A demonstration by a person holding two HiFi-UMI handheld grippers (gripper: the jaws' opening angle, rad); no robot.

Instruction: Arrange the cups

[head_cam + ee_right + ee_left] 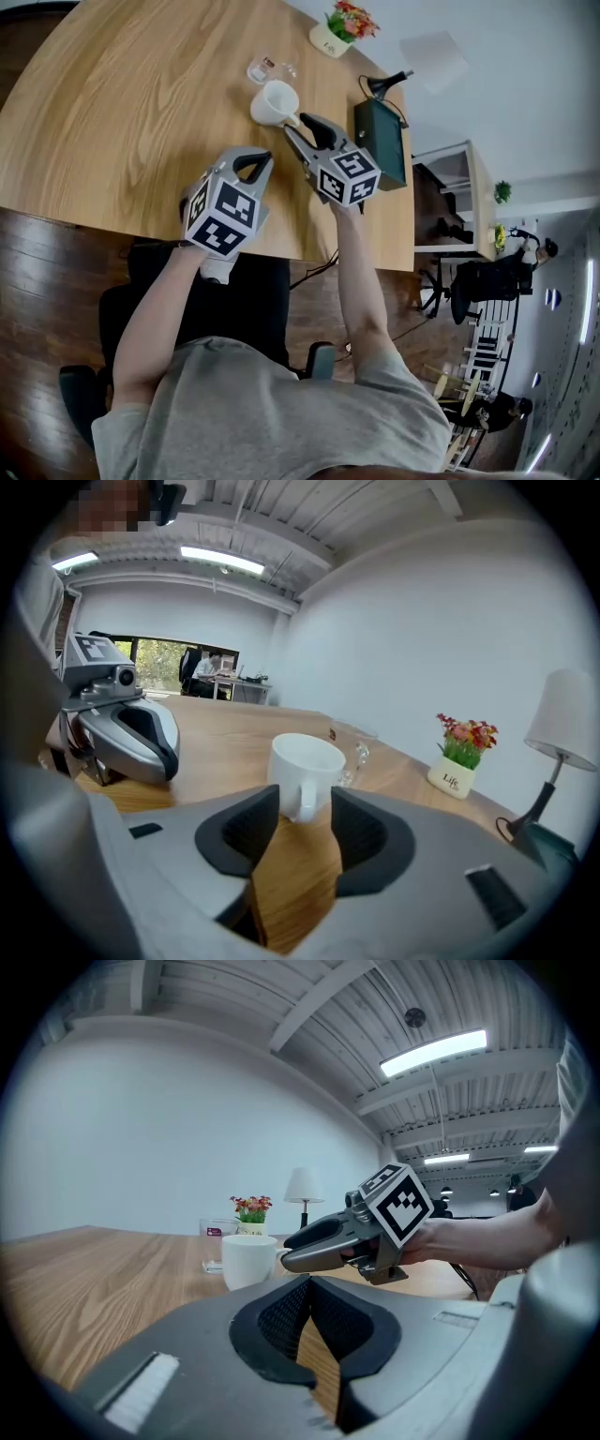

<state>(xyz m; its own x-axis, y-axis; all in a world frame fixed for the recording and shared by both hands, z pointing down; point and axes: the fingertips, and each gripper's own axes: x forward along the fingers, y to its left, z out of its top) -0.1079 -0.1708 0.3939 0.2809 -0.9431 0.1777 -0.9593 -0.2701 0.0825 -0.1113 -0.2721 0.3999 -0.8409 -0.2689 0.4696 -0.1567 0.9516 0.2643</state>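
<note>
A white mug [273,101] stands upright on the wooden table [122,112], its handle turned toward me. A clear glass cup [265,69] sits just beyond it. My right gripper [298,127] points at the mug. In the right gripper view the mug's handle [306,801] lies between the open jaws, with a gap on each side, and the glass cup [354,747] shows behind the mug [302,761]. My left gripper [251,169] rests nearer the table's front edge, to the left of the right one. Its jaws [309,1283] meet at the tips with nothing in them.
A small pot of flowers [342,28] stands at the far edge of the table. A dark box with a black lamp [382,136] sits at the table's right end. Left of the mug stretches bare wood. The table's front edge runs just under my hands.
</note>
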